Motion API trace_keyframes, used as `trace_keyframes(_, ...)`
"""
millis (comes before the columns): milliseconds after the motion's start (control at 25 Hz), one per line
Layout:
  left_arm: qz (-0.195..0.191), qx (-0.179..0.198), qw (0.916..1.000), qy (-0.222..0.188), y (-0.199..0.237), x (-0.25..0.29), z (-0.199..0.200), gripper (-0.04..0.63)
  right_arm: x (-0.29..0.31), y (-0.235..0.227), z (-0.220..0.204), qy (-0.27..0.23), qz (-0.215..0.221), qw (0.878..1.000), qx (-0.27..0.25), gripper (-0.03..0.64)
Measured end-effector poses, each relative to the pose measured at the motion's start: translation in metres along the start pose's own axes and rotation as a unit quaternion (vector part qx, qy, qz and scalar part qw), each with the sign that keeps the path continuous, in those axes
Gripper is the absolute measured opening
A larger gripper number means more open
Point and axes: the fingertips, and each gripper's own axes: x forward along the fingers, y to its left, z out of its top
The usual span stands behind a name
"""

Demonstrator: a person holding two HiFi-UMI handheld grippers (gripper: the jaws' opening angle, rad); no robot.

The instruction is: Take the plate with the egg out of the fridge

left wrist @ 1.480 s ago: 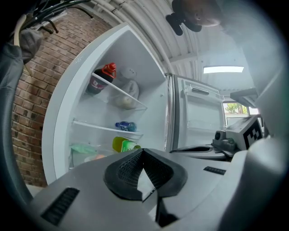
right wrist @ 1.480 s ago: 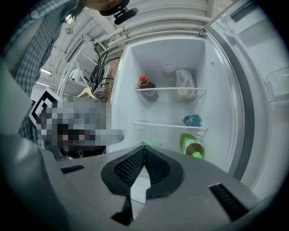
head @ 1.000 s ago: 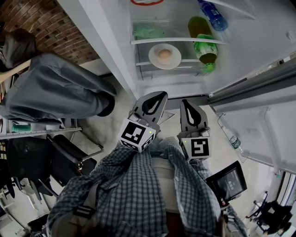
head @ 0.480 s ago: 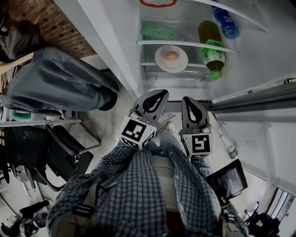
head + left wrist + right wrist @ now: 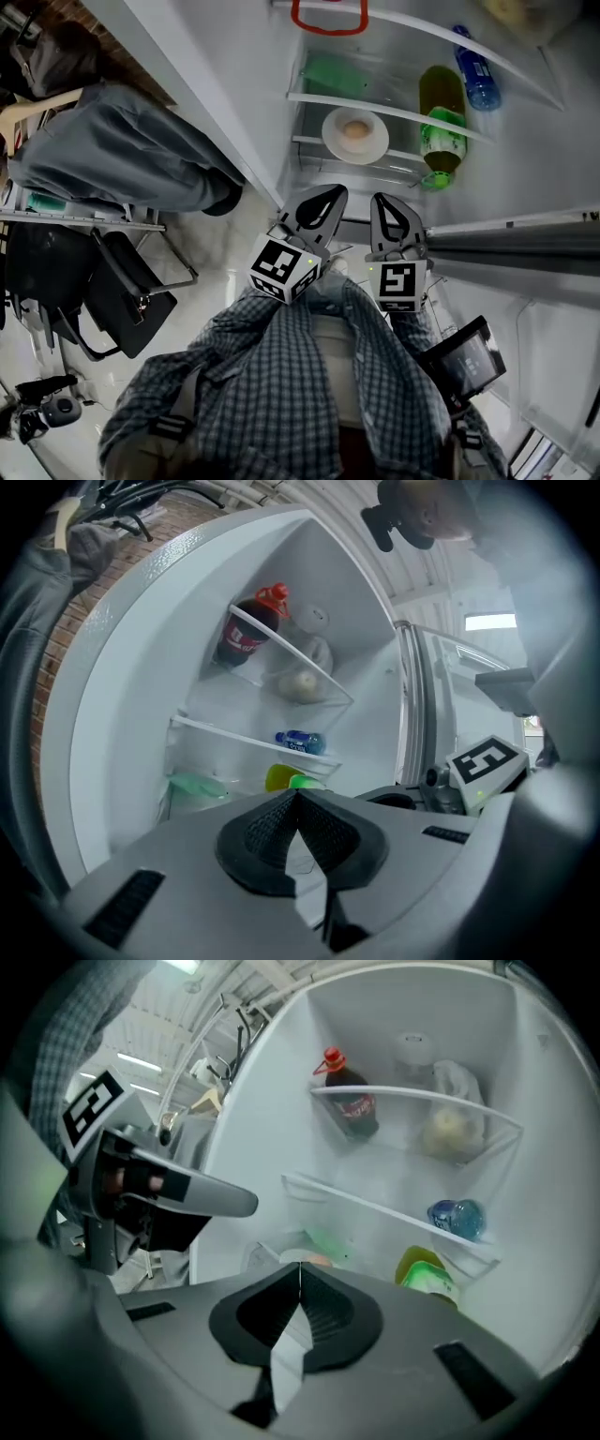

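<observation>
A white plate (image 5: 355, 136) with a brown egg (image 5: 354, 129) on it sits on a lower shelf of the open fridge. In the right gripper view only the plate's rim (image 5: 312, 1259) peeks over the jaws. My left gripper (image 5: 329, 193) and right gripper (image 5: 382, 199) are side by side just in front of the fridge, below the plate and apart from it. Both are shut with nothing held. The left gripper (image 5: 296, 794) shows its pads pressed together, and so does the right gripper (image 5: 300, 1267).
A yellow bottle with a green cap (image 5: 441, 117) lies right of the plate, a blue bottle (image 5: 476, 70) on the shelf above, and a green container (image 5: 337, 73) behind. A cola bottle (image 5: 352, 1105) stands higher up. The fridge door (image 5: 506, 239) is at right. A seated person (image 5: 122, 155) and a black chair (image 5: 112, 300) are at left.
Both grippers have moved closer to the fridge opening, still shut. The plate now lies lower and further right in the head view.
</observation>
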Motion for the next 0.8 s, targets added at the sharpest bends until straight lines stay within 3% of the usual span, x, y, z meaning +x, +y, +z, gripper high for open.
trace_keyframes(120, 0.016, -0.011, 0.9998, -0.001, 0.003, 0.003, -0.002, 0.006, 0.016, -0.009, -0.015, 0.027, -0.002, 0.999, -0.031, 0.006)
trace_keyframes(240, 0.033, -0.019, 0.9993, -0.005, 0.009, 0.005, -0.002, 0.006, 0.031, -0.011, -0.027, 0.055, 0.001, 0.991, -0.122, 0.008)
trace_keyframes(440, 0.052, -0.041, 0.9978, 0.001, 0.017, 0.007, -0.008, 0.006, 0.051, -0.007, -0.039, 0.085, 0.014, 0.965, -0.249, 0.009)
trace_keyframes(560, 0.061, -0.049, 0.9969, 0.005, 0.02, 0.007, -0.011, 0.006, 0.064, 0.001, -0.052, 0.099, 0.033, 0.941, -0.323, 0.065)
trace_keyframes(800, 0.062, -0.064, 0.9958, 0.019, 0.021, 0.011, -0.018, 0.007, 0.088, 0.01, -0.061, 0.099, 0.05, 0.912, -0.396, 0.081)
